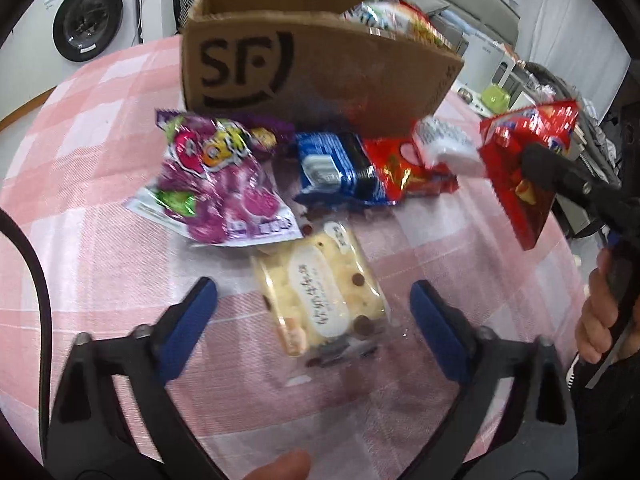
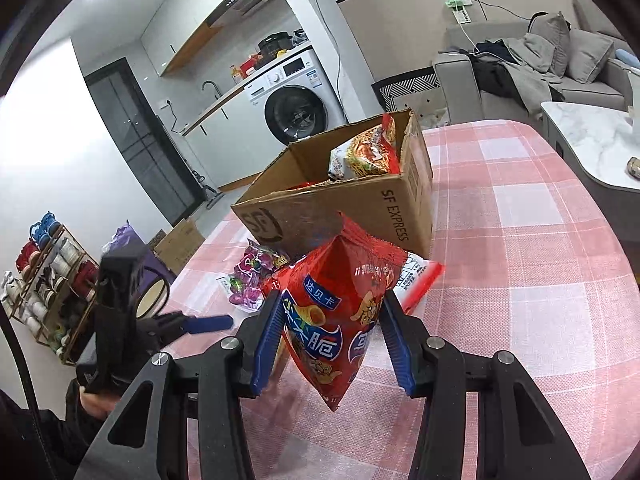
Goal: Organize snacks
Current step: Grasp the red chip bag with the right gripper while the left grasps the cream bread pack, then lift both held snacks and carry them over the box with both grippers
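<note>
My right gripper is shut on a red chip bag and holds it above the table, in front of the cardboard SF box; the bag also shows in the left wrist view. The box holds a noodle packet. My left gripper is open, its jaws on either side of a clear-wrapped pale pastry on the table. A purple candy bag, a blue cookie pack, a red snack pack and a white pack lie before the box.
The table has a pink checked cloth. A washing machine, a grey sofa and a white marble table stand behind. A shoe rack and a small carton stand on the floor at left.
</note>
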A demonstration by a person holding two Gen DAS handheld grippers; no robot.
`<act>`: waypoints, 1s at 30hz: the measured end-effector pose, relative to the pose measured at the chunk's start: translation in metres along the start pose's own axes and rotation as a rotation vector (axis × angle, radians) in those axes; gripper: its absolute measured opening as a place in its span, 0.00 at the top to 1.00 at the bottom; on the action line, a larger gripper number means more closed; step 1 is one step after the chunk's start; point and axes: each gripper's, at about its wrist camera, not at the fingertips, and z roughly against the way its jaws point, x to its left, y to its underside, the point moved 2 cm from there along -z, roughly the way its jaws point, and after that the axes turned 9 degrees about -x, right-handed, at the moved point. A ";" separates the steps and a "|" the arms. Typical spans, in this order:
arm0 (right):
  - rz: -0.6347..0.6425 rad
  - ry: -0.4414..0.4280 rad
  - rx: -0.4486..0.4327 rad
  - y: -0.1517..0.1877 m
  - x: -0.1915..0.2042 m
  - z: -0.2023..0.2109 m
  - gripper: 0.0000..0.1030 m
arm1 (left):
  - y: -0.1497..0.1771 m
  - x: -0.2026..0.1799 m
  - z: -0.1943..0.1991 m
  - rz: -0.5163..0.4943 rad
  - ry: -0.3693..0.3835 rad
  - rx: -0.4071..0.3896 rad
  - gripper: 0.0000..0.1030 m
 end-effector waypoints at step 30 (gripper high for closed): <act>0.031 -0.012 -0.050 -0.008 0.011 0.019 0.53 | -0.006 -0.043 0.061 -0.102 0.095 -0.160 0.44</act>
